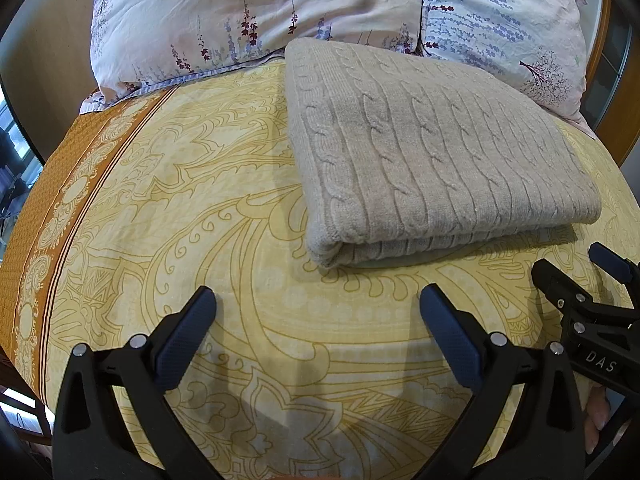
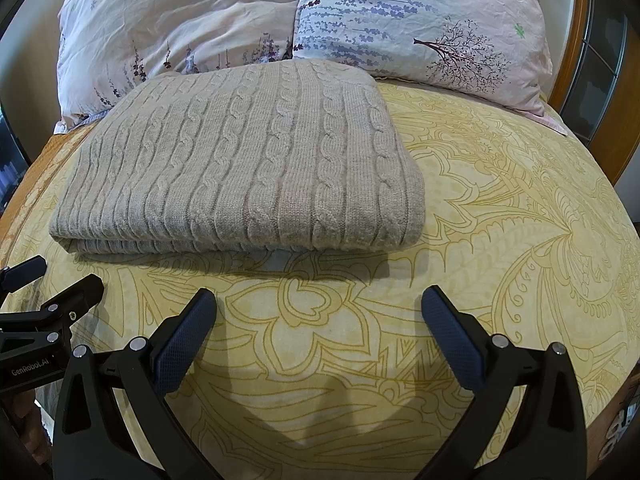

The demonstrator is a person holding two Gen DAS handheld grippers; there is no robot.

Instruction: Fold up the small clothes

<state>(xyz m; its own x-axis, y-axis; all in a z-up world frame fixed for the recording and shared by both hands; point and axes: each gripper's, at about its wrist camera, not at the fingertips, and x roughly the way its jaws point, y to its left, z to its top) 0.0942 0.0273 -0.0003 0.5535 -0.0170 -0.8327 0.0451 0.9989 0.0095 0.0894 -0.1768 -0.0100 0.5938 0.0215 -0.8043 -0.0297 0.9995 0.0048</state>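
Observation:
A beige cable-knit sweater (image 1: 432,148) (image 2: 248,164) lies folded into a neat rectangle on the yellow patterned bedsheet (image 1: 224,240) (image 2: 500,208). My left gripper (image 1: 318,308) hovers open over the sheet, short of the sweater's near folded edge, with nothing between its fingers. My right gripper (image 2: 319,308) is open too, just in front of the sweater's near edge and slightly to its right, holding nothing. Each gripper shows at the edge of the other's view: the right one (image 1: 584,280) and the left one (image 2: 48,280).
Two floral pillows (image 1: 256,12) (image 2: 420,20) lean behind the sweater at the head of the bed. An orange patterned border (image 1: 48,216) runs along the sheet's left side. A wooden bed frame (image 2: 576,40) curves at the right. A hand's fingers (image 1: 598,412) show at lower right.

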